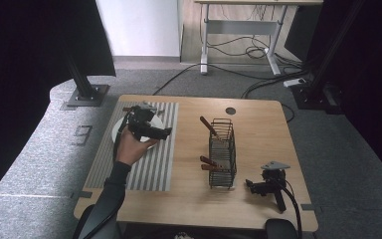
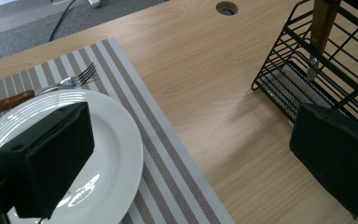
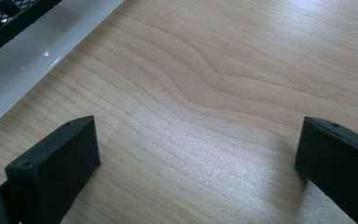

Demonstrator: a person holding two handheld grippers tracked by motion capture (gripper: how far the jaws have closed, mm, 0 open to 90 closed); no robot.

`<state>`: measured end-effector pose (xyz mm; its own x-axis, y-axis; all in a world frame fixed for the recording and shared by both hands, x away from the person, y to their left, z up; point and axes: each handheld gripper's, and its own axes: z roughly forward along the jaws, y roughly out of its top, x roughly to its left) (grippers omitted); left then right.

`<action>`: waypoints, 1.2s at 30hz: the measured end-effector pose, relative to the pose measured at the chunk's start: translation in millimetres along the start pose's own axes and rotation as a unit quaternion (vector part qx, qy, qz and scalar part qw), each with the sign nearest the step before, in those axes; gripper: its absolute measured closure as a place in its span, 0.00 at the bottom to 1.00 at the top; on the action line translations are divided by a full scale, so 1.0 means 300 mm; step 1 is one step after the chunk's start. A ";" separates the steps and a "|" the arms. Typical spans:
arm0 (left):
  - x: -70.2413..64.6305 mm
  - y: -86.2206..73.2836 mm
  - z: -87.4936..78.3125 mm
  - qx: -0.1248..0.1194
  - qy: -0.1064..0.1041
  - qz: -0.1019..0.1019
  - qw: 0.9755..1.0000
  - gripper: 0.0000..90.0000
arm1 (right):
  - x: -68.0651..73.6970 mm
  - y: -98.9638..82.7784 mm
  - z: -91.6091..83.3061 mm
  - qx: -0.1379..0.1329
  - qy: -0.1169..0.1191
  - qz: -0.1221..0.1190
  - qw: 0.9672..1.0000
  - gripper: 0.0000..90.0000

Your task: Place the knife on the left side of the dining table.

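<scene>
Nearby, fork [image 2: 72, 82] beside plate [image 2: 116, 140], wire rack [image 2: 307, 70], perhaps cutlery inside.

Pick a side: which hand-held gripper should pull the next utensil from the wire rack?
Probably left. The left hand-held gripper is held up, jaws open, facing the wire rack. The right hand-held gripper sits unheld on the table, nearer the rack though.

left tool [image 1: 165, 132] held aloft, jaws wide; right tool [image 1: 250, 186] resting, jaws apart

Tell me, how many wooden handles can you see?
4: one sticks up from the wire basket, two poke out its left side, one belongs to the fork beside the plate. More may hide.
</scene>
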<state>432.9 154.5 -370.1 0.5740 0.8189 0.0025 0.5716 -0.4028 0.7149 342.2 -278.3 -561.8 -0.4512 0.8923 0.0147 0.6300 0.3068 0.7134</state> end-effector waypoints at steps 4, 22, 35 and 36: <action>-0.024 0.028 0.007 0.001 -0.004 0.002 1.000 0.02 | 0.000 0.000 0.000 0.000 0.000 0.001 1.000 0.00; -0.155 0.179 0.094 0.003 -0.034 0.001 0.999 0.14 | 0.000 0.000 0.000 0.000 0.000 0.001 1.000 0.00; -0.247 0.230 0.241 0.013 -0.065 -0.043 0.997 0.28 | 0.000 0.000 0.000 0.000 0.000 0.001 1.000 0.00; -0.252 0.235 0.250 0.013 -0.069 -0.048 0.996 0.32 | 0.000 0.000 0.000 0.000 0.000 0.001 1.000 0.00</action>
<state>473.8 33.7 -372.4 0.5898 0.7907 -0.1637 0.6425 -0.3368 0.6883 342.2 -278.3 -561.7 -0.4500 0.8929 0.0162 0.6313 0.3052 0.7130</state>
